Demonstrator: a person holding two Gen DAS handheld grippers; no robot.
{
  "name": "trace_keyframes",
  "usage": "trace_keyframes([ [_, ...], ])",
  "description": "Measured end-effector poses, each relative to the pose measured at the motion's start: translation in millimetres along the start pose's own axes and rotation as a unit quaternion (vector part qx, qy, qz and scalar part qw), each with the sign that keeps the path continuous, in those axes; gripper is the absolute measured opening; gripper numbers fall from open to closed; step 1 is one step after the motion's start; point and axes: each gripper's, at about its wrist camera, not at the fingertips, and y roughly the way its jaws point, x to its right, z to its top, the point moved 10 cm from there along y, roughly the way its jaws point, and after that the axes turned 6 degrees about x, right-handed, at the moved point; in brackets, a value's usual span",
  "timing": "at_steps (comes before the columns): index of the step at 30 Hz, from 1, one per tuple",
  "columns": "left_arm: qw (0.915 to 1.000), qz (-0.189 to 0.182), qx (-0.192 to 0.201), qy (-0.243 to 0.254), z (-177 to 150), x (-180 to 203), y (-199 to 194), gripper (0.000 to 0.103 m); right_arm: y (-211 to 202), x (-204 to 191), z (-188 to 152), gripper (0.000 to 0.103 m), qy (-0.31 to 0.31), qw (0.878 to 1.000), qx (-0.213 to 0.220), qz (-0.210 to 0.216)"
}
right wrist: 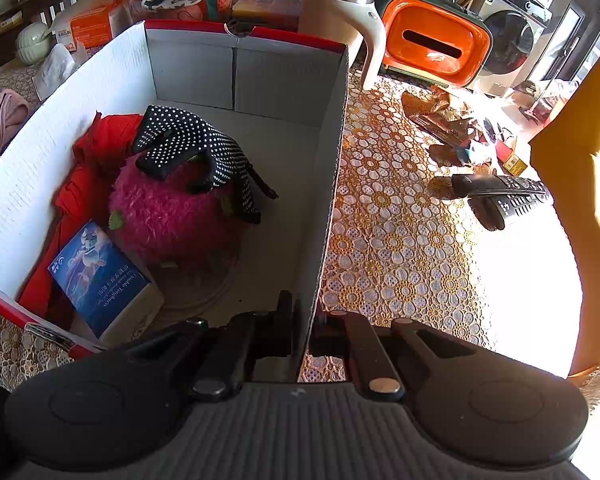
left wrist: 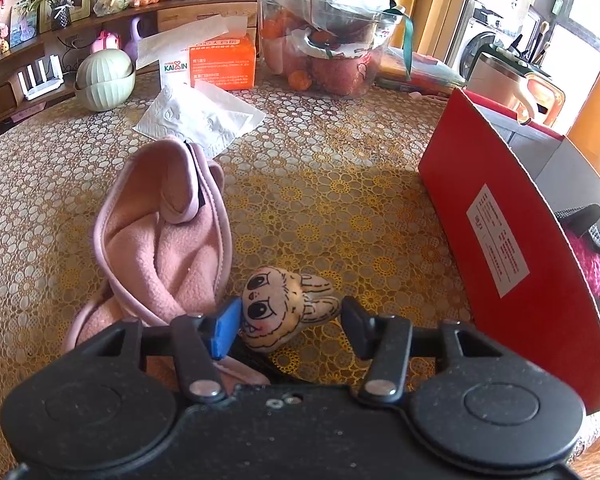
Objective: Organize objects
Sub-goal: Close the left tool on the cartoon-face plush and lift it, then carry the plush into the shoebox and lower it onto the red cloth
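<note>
Between the jaws of the left gripper [left wrist: 290,322] lies a small cream plush bunny [left wrist: 286,310] with big drawn eyes, on the lace-covered bench [left wrist: 340,208]. The blue-padded left finger touches its head; the right finger stands just clear of its ears, so the jaws are half open and not yet clamped. Just left of the jaws sits a crumpled pink fleece cloth [left wrist: 168,248]. To their right rises the red box [left wrist: 512,240], bearing a white label whose print is too small to read. Far beyond the jaws stands an orange tissue carton [left wrist: 220,64] marked "KAIXIN".

The right gripper [right wrist: 306,336] has its jaws closed on the box's right wall. Inside the box, ahead-left of those jaws, lie a blue packet [right wrist: 100,280] reading "Double Toughness", a magenta fuzzy toy [right wrist: 172,216], and a black dotted glove [right wrist: 196,152].
</note>
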Motion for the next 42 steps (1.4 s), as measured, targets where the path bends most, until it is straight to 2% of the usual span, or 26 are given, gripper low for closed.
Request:
trace_keyframes([
  [6,0.9999,0.010,-0.006,0.006,2.4,5.8,-18.0,0.053,-1.2,0.1,0.5,0.008,0.002,1.000,0.003,0.002],
  [11,0.9998,-0.003,-0.004,0.017,6.3,20.6,-35.5,0.053,-3.6,0.1,0.8,0.008,0.005,1.000,0.008,0.006],
  [26,0.9927,-0.080,0.014,0.089,21.4,111.2,-77.0,0.053,-8.1,6.2,-0.1,0.006,-0.007,0.999,0.026,0.021],
  [31,0.9890,-0.093,0.026,0.112,35.8,136.1,-78.1,0.053,-9.1,12.9,-0.3,0.006,-0.011,0.999,0.032,0.019],
  [39,0.9840,-0.093,0.051,0.143,69.7,170.0,-67.9,0.053,-11.3,13.9,-0.7,0.006,-0.015,0.999,0.037,0.023],
  [42,0.9842,-0.091,0.049,0.144,81.4,180.3,-58.7,0.053,-12.0,14.5,-1.4,0.006,-0.011,0.999,0.037,0.027],
])
